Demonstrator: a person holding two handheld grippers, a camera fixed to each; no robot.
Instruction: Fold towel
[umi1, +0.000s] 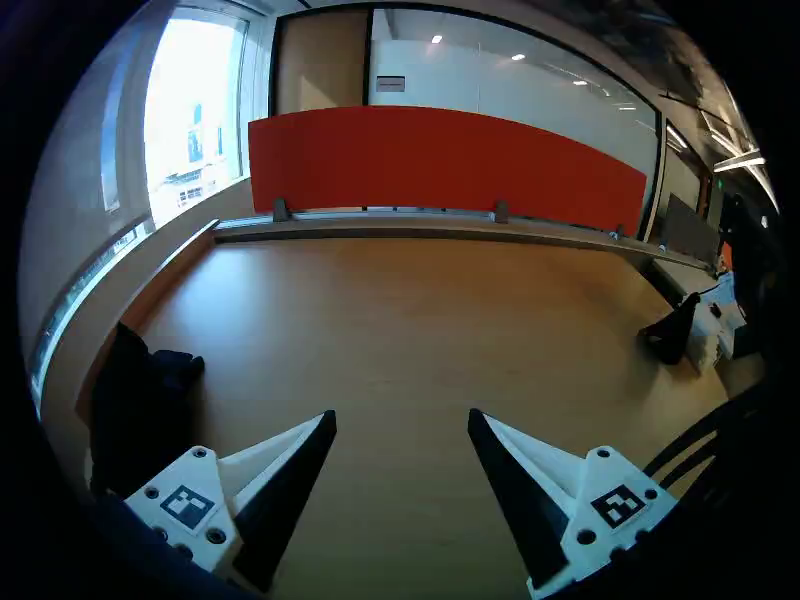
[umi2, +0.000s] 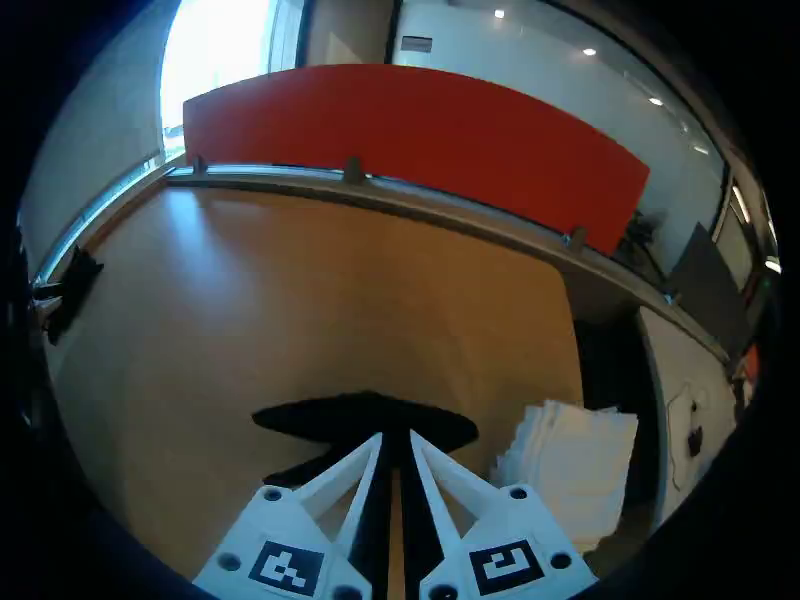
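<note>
Since no white towel lies spread on the table (umi1: 400, 320) yet, this looks like the fetching step. The stack of white towels (umi2: 570, 460) sits at four o'clock from the right gripper (umi2: 397, 437), which must open and swing there. Its fingers are almost shut. The dark patch (umi2: 365, 418) at their tips may be shadow or cloth; I cannot tell which. The left gripper (umi1: 401, 414) gapes wide, empty.

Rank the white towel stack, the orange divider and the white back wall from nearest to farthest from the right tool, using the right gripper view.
1. White towel stack, close on the right of the right tool.
2. Orange divider, along the far edge of the table.
3. White back wall, behind the divider, at the top.
</note>
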